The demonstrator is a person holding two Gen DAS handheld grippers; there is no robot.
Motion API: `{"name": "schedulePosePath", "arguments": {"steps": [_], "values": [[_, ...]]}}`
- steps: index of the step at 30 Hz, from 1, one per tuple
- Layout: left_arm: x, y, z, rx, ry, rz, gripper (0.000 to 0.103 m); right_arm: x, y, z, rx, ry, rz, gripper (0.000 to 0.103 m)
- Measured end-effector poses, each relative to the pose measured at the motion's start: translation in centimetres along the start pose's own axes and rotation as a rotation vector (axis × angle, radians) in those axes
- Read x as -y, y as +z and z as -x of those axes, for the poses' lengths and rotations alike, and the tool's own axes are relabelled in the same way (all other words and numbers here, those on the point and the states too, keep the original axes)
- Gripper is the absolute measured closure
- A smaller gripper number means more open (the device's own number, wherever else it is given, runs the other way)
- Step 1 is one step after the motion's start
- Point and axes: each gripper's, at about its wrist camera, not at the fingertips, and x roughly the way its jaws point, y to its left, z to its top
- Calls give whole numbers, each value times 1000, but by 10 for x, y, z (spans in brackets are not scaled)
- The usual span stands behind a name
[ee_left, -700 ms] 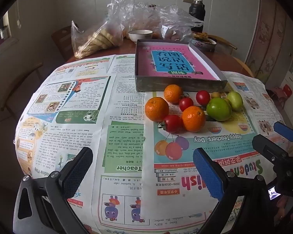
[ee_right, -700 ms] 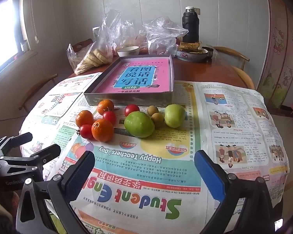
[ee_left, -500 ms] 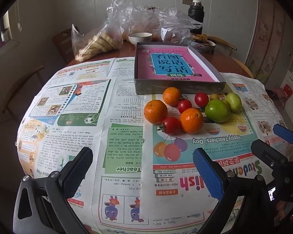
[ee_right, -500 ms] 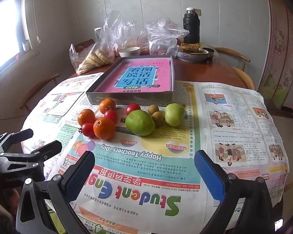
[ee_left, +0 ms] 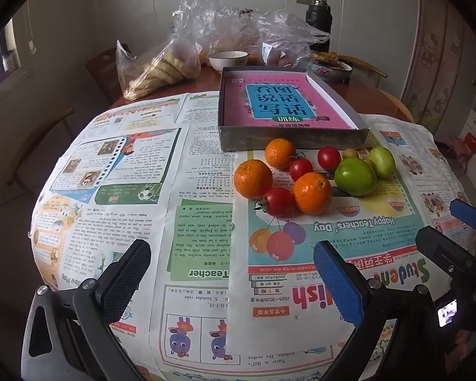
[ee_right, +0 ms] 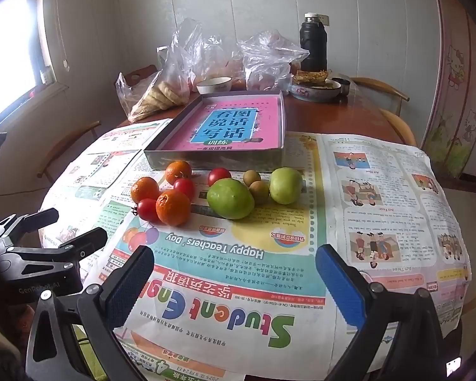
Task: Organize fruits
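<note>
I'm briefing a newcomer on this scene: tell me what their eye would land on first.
First, the cluster of fruit at the table's middle, lying on spread newspaper: oranges and red tomatoes on the left, two green fruits on the right. Right behind it sits a shallow grey box holding a bright pink book. Both grippers, left gripper and right gripper, hover open in front of the fruit.

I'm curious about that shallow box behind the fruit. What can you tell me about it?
The shallow box is a low open tray with grey card-like walls and no lid in sight. A pink book with a blue title panel of Chinese characters lies flat inside, nearly filling it. The box sits level, its near part on the newspaper and its far part on the brown table, just behind the fruit. Neither hand-held gripper touches it.
</note>
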Motion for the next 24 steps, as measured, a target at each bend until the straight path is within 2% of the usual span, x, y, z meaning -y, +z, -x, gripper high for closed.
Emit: {"name": "schedulePosePath", "arguments": {"steps": [24], "values": [[6, -2, -2, -1, -27, -10, 1, -1, -5, -4, -19, -8, 5, 0]]}}
